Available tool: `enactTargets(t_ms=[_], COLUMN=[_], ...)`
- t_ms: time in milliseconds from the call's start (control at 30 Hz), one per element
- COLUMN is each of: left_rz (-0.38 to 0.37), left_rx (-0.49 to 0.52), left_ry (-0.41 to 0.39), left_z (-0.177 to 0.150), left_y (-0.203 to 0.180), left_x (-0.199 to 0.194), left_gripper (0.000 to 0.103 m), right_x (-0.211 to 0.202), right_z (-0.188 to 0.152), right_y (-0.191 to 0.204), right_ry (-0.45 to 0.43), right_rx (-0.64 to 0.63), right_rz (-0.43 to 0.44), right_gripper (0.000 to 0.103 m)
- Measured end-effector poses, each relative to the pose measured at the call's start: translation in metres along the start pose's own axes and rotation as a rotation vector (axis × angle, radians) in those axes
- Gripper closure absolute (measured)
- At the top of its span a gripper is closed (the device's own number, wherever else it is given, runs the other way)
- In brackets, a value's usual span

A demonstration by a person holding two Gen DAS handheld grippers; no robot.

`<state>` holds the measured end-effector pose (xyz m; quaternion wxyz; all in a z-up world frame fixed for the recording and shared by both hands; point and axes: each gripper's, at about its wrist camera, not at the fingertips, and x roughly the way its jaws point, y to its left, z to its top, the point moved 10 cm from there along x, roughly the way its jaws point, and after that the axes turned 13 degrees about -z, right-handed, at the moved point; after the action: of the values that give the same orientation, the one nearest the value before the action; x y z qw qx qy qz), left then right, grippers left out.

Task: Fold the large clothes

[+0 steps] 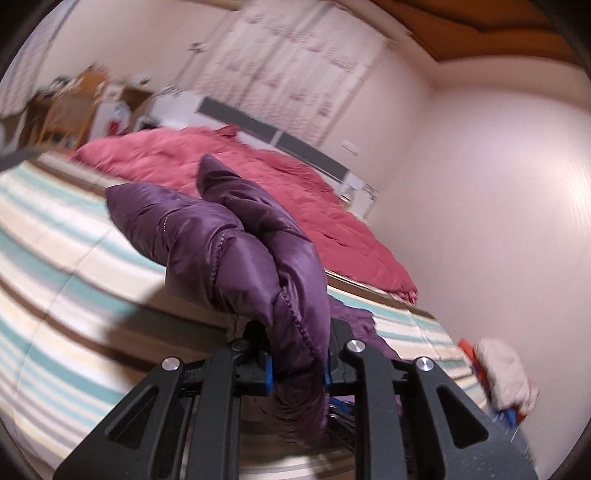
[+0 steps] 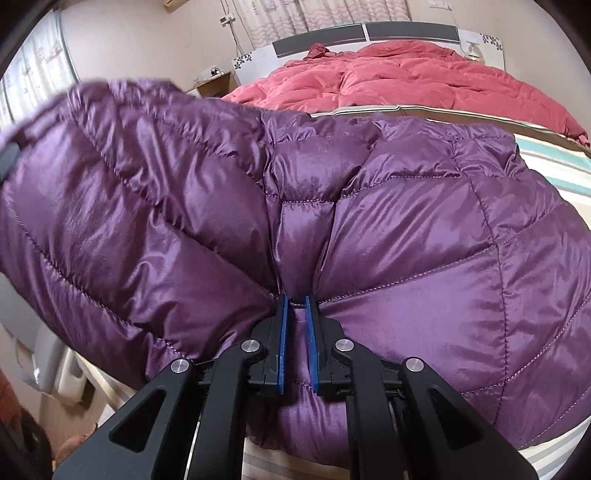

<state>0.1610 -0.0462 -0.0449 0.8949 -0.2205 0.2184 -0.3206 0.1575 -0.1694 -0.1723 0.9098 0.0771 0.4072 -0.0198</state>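
Gripping the purple puffer jacket [image 1: 236, 243] with both claws, I have it lifted over the striped bed sheet [image 1: 55, 258]. My left claw [image 1: 297, 354] is pinching a thick bunched fold of the quilted fabric, blue pads pressed into it on either side; from there the jacket rises toward 12 o'clock in two puffy lobes, and a bit of purple trails down past the claw toward 3 o'clock onto the sheet. My right claw [image 2: 296, 332] is pinching a seam ridge of the same jacket [image 2: 406, 229], jaws nearly together with a narrow strip of fabric between the blue pads [image 2: 282, 332]. In the right wrist view the jacket fills most of the frame, spreading from 9 to 3 o'clock, shiny and wrinkled. Beyond it at 12 o'clock a red duvet [image 2: 399, 81] lies crumpled on the bed, against a white headboard [image 2: 369, 35] with dark panels. In the left wrist view the duvet sits at 12 to 2 o'clock, and a small white and orange cloth item [image 1: 502, 376] is at 4 o'clock near the sheet's edge; left view is blurred.
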Motion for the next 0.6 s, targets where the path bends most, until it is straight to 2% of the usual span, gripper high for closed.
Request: enactTargets(t_ms=[133, 200, 267, 433, 600], left_rz=[0.002, -0.004, 0.005, 0.026, 0.005], left_rx=[0.139, 0.184, 0.228, 0.314, 0.4], left_ry=[0.023, 0.035, 0.047, 0.078, 0.131], left_z=[0.004, 0.005, 0.005, 0.008, 0.001], left_y=[-0.033, -0.044, -0.054, -0.071, -0.096], left_x=[-0.001, 0.001, 0.0, 0.009, 0.019], left_gripper=[0.086, 0.086, 0.086, 0.085, 0.084], right_x=[-0.015, -0.03, -0.048, -0.07, -0.078], right_z=[0.007, 0.013, 0.021, 0.023, 0.019], right_y=[-0.01, -0.023, -0.045, -0.118, -0.174], right_ry=[-0.001, -0.032, -0.076, -0.097, -0.104], right_rx=[0.086, 0.135, 0.162, 0.196, 0.305], right_rz=[0.077, 0.094, 0.059, -0.157, -0.213], right_gripper=[0.093, 0.093, 0.093, 0.093, 0.093])
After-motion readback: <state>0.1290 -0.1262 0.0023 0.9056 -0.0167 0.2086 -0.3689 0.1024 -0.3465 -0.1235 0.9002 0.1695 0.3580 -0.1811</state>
